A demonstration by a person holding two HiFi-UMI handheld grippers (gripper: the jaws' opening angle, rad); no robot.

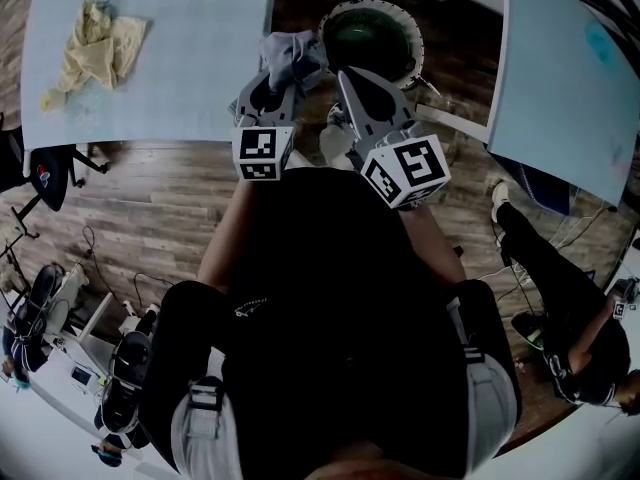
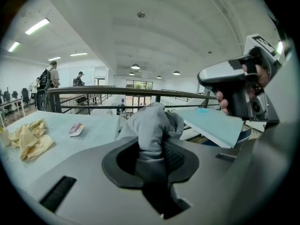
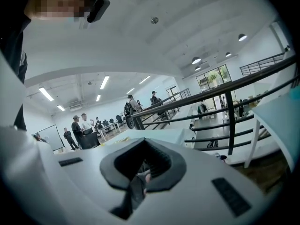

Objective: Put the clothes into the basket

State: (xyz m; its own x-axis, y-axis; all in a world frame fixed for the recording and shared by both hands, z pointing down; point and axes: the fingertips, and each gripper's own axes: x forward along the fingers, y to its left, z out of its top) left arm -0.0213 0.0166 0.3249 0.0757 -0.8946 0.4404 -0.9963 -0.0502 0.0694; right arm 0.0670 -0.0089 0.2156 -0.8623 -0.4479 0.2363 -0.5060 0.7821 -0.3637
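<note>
Your left gripper (image 2: 150, 159) grasps grey cloth (image 2: 151, 124) - bunch sits just beside basket (image 1: 412, 30), jaw tips buried in folds. Right gripper (image 3: 142, 173) clenched, empty - it hides basket's near rim. Yellow cloth (image 1: 92, 50) lies on table (image 1: 190, 68).

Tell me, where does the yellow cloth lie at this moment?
In the head view, the yellow cloth lies crumpled at the upper left, on the pale blue table, well to the left of the green basket.

Head view's dim and murky. Gripper views are bright, ceiling strip lights (image 2: 35, 26) up-left of the left tongs (image 2: 151, 149), heavy fisheye, black corners.
</note>
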